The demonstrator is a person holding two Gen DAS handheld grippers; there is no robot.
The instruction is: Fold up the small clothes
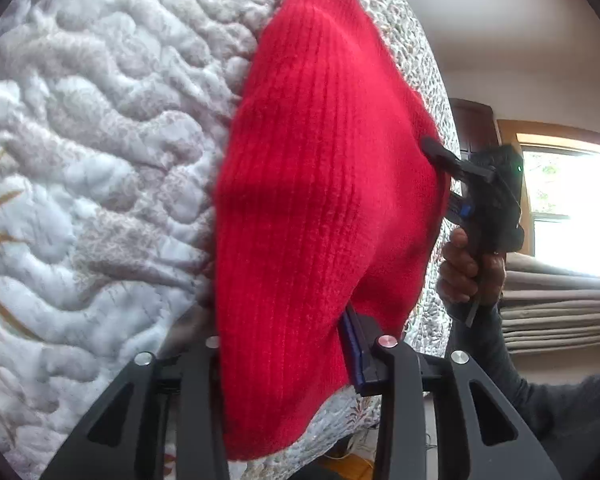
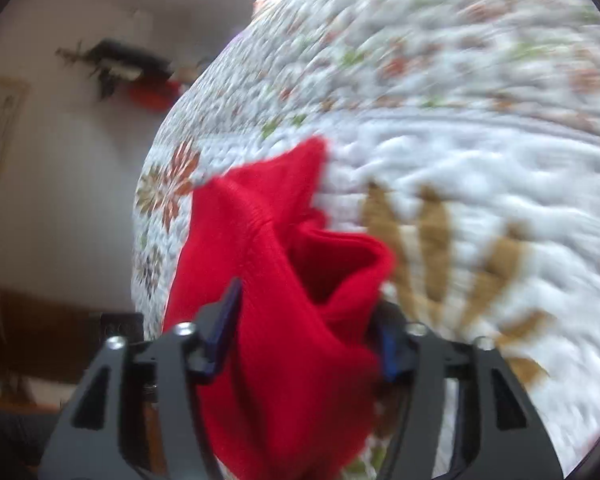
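A red ribbed knit garment [image 1: 320, 200] hangs lifted above the white quilted bedspread [image 1: 100, 160]. My left gripper [image 1: 284, 352] is shut on its lower edge; one blue pad [image 1: 356, 352] shows and the cloth drapes over the other finger. In the left wrist view, my right gripper [image 1: 436, 152] pinches the garment's right edge, held by a person's hand [image 1: 468, 264]. In the blurred right wrist view, the red garment [image 2: 284, 300] bunches between the fingers of the right gripper [image 2: 306, 332], above the quilt [image 2: 460, 100].
The bed's edge curves down on the right of the left wrist view, with a bright window [image 1: 572, 208] and folded grey drapes [image 1: 560, 300] beyond. A wall shelf [image 2: 128, 64], a framed picture [image 2: 0, 128] and dark furniture [image 2: 40, 340] stand left of the bed.
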